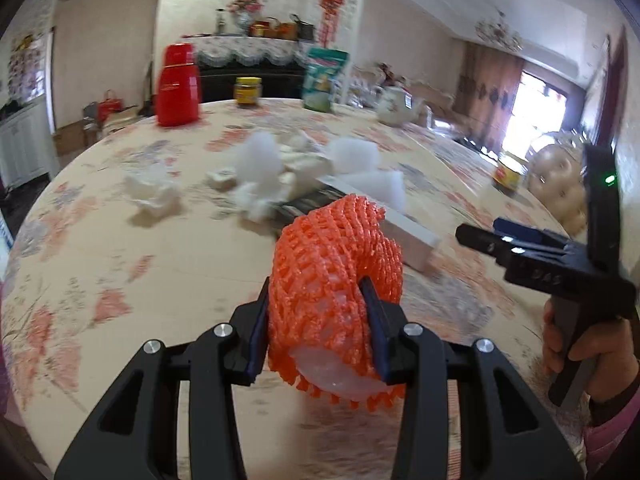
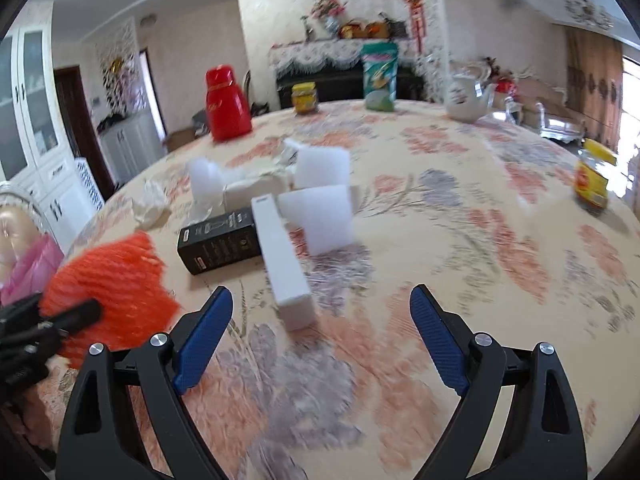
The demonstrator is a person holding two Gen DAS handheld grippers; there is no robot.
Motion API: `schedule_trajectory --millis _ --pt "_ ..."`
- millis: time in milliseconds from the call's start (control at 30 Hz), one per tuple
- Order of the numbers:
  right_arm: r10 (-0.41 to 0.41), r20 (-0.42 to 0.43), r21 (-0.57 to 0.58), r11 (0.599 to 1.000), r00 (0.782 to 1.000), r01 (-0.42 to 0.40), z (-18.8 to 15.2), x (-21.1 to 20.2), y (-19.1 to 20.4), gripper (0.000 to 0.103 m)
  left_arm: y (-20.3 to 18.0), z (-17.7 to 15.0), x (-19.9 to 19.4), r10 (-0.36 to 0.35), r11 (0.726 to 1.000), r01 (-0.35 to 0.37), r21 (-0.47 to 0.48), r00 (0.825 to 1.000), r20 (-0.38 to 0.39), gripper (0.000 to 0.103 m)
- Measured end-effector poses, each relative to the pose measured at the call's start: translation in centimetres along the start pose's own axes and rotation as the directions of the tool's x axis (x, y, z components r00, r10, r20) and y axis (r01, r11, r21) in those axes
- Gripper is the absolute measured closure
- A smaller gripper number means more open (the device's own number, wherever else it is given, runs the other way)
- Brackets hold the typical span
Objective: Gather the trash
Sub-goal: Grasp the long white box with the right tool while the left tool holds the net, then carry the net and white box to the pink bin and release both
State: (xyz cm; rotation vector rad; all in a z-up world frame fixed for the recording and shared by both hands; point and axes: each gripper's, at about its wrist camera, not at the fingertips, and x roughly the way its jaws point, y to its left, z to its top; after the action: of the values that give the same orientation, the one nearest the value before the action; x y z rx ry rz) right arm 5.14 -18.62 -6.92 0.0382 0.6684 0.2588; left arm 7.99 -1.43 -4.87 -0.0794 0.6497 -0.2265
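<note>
Orange foam netting is clamped between the left gripper's fingers, lifted off the worktop. Right gripper spread wide, empty. Remaining uncollected: white foam blocks, black box, crumpled tissue. Task judged early.

We see pale patterned walls, a lace-draped dark sideboard, white cabinets and a sunlit curtained window.

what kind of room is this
Most likely a home dining or living room: a round table with a floral cloth, a teapot and red flask on it, and a lace-draped sideboard behind.
</note>
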Motion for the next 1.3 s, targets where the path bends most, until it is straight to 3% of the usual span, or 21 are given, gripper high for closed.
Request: schedule_trajectory --millis 100,300,500,567,867,967,1167,1300 --pt "0.001 -0.041 -0.012 1.0 0.999 -0.002 0.7 2.5 0.6 0.02 1.7 0.1 -0.8 0.019 0.999 -0.019 -0.033 1.0 0.02 0.063" --pt "-0.005 -0.132 -0.06 0.998 0.991 -0.003 2.6 7.4 2.2 0.034 2.9 -0.3 -1.4 0.044 0.998 -0.042 -0.054 0.998 0.038 0.062" --pt "-0.019 -0.206 -0.132 0.991 0.978 -0.009 3.4 10.5 4.3 0.058 2.9 -0.3 -1.7 0.056 0.996 -0.052 -0.068 0.997 0.05 0.062" --pt "-0.022 -0.228 -0.138 0.99 0.973 -0.01 3.2 10.9 4.4 0.075 2.9 -0.4 -1.7 0.058 0.996 -0.054 -0.068 0.997 0.05 0.062" --pt "0.054 -0.137 -0.059 0.996 0.989 -0.063 1.3 4.6 3.8 0.076 3.0 -0.7 -2.2 0.07 0.993 -0.064 -0.096 0.996 0.062 0.062" --pt "0.113 -0.094 -0.043 0.992 0.989 -0.118 0.3 1.8 4.1 0.076 2.9 -0.9 -2.3 0.067 0.993 -0.06 -0.105 0.995 0.069 0.062" --pt "0.155 -0.005 -0.091 0.984 0.988 -0.155 -1.1 -2.1 6.3 0.076 2.9 -1.3 -4.0 0.097 0.99 -0.083 -0.115 0.988 0.118 0.062" --pt "0.22 0.042 -0.138 0.967 0.975 -0.212 -1.5 -3.8 8.6 0.076 3.1 -1.7 -5.8 0.126 0.988 -0.109 -0.111 0.979 0.159 0.062"
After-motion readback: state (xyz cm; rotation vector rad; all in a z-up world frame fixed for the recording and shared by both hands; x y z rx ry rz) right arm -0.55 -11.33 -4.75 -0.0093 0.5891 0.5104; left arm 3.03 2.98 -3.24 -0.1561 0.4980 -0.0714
